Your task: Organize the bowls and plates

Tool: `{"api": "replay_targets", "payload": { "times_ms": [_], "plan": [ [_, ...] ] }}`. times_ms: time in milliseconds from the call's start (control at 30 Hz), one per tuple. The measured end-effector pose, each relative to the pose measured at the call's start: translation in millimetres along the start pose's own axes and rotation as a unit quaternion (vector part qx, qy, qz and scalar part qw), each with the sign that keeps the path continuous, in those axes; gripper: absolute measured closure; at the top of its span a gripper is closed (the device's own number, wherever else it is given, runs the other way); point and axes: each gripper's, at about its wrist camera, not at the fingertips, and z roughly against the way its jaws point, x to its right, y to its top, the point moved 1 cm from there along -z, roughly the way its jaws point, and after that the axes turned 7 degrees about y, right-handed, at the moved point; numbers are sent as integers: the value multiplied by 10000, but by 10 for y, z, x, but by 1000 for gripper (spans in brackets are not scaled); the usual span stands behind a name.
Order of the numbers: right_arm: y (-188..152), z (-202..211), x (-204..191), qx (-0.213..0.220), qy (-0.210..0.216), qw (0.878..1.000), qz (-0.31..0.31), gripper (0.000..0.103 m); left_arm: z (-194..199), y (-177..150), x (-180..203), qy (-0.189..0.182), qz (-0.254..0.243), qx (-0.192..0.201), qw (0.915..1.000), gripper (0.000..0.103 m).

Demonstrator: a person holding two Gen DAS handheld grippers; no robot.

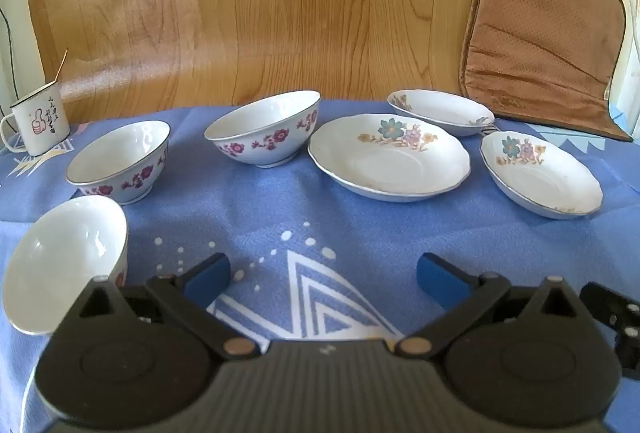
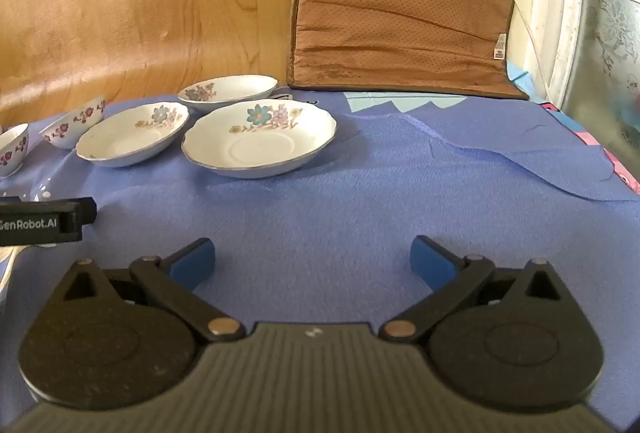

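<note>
On the blue tablecloth [image 2: 360, 185], three floral plates [image 1: 389, 157] and three flowered bowls [image 1: 264, 131] lie unstacked, untouched; left gripper [image 1: 323, 279] and right gripper [image 2: 313, 265] hover spread wide, empty.

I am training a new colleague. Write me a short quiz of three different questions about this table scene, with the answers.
1. True or false: the left tongs are shut on a bowl.
2. How many flowered plates lie on the blue cloth?
3. Which stands at the far left: A) cushion, B) mug, C) plate?

Key:
1. False; both the left and the right tongs are open and empty.
2. Three.
3. B, the mug.
</note>
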Motion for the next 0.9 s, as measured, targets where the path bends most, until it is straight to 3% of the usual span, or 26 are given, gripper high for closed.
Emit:
{"api": "replay_targets", "payload": {
  "times_ms": [433, 500, 600, 700, 800, 900],
  "plan": [
    [-20, 101, 74, -30, 149, 9997, 177, 0, 236, -143, -103, -132, -161, -24, 9998, 0],
    [-47, 157, 46, 16, 184, 9995, 247, 0, 435, -268, -209, -412, -16, 252, 9988, 0],
    [-85, 241, -30, 182, 323, 9984, 428, 0, 843, -458, -346, -389, 15, 1085, 9933, 0],
    [-97, 291, -113, 270, 486, 9970, 535, 0, 1165, -509, -539, -441, -34, 1602, 9861, 0],
    [-88, 324, -208, 296, 852, 9950, 431, 8, 1322, -419, -879, -361, 261, 1827, 9822, 0],
    [-81, 340, -359, 329, 1164, 9920, 349, 20, 1307, -349, -1162, 181, 436, 1800, 9825, 0]
  ]
}}
